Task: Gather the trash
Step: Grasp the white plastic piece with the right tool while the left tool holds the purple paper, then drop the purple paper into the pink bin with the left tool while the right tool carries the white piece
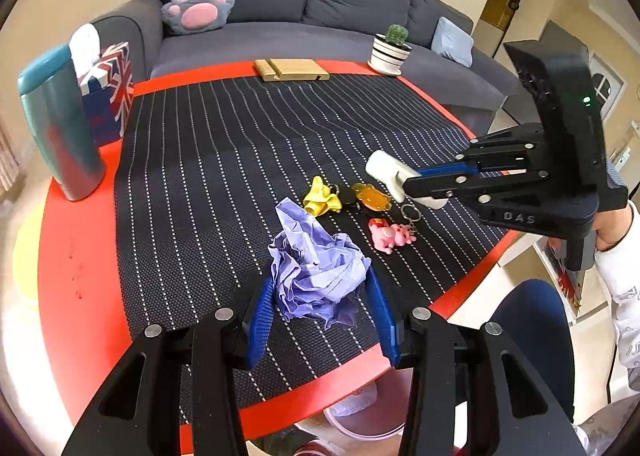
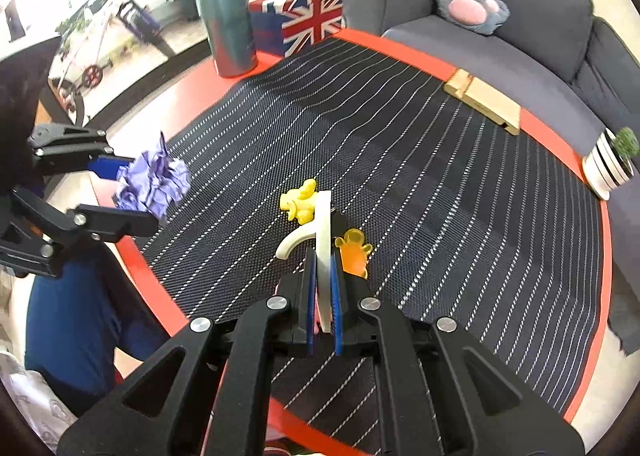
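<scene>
Between the blue pads of the left gripper [image 1: 320, 296], at the lower middle of the left wrist view, sits a crumpled purple paper ball [image 1: 316, 268], clamped from both sides. The right wrist view shows that same ball [image 2: 154, 184] at its left edge, held above the near rim of the red table [image 2: 176, 88] rather than resting on the striped mat [image 2: 400, 160]. At lower centre of that view the right gripper [image 2: 324, 296] is closed on a flat white piece of trash [image 2: 323, 256], seen edge-on with a curled tab to the left. Only the left wrist view shows the piece's rounded white end [image 1: 386, 170] sticking out past the fingers, and the person's hand [image 1: 612, 228] in a white sleeve at the right edge. Below it on the mat lie a yellow charm [image 1: 322, 198], an orange charm [image 1: 372, 196] and a pink pig keyring [image 1: 390, 236]; the pig is almost wholly hidden in the right view. Farther back stand a teal tumbler [image 1: 60, 124], a flag tissue box [image 1: 112, 88], a wooden stand [image 1: 292, 70] and a potted cactus [image 1: 392, 48].
</scene>
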A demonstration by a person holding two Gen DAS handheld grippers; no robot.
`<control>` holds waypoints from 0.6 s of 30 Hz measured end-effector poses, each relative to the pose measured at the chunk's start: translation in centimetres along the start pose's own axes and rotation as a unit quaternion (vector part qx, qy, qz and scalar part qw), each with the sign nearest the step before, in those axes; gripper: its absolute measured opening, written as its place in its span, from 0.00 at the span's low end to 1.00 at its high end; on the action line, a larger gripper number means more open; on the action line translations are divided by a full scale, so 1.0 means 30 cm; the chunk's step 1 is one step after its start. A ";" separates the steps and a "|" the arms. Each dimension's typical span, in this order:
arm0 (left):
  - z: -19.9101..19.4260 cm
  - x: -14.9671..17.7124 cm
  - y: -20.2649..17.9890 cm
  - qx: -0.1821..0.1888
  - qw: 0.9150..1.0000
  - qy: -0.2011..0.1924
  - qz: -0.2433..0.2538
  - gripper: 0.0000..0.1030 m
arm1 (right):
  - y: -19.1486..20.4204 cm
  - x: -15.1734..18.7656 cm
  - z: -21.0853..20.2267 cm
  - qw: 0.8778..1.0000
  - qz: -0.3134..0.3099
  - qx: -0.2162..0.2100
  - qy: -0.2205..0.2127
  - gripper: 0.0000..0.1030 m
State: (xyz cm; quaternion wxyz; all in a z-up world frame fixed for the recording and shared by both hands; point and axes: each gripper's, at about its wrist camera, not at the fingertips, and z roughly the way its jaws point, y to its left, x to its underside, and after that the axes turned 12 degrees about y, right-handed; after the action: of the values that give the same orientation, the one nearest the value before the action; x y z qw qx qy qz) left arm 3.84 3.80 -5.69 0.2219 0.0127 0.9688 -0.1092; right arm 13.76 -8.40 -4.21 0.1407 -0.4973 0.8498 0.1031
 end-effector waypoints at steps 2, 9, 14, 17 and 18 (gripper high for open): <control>-0.007 0.003 -0.012 -0.001 1.000 -0.001 0.004 0.42 | -0.001 0.024 -0.030 1.000 0.009 -0.003 -0.010 0.06; -0.035 0.021 -0.067 -0.001 1.000 -0.005 0.021 0.42 | 0.016 0.122 -0.133 0.999 0.029 -0.017 -0.041 0.06; -0.058 0.047 -0.121 0.001 0.999 -0.008 0.035 0.42 | 0.056 0.198 -0.193 0.998 0.026 -0.025 -0.054 0.06; -0.071 0.068 -0.148 0.004 0.999 -0.010 0.042 0.42 | 0.078 0.246 -0.226 0.997 0.030 -0.031 -0.064 0.06; -0.078 0.078 -0.160 0.006 0.999 -0.011 0.044 0.42 | 0.086 0.263 -0.239 0.997 0.032 -0.033 -0.069 0.06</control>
State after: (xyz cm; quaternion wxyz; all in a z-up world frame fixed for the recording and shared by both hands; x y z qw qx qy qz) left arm 0.37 -0.43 -3.66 0.2374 0.0558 0.9640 -0.1055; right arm 6.84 -15.86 -0.10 0.1794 -0.4660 0.8496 0.1696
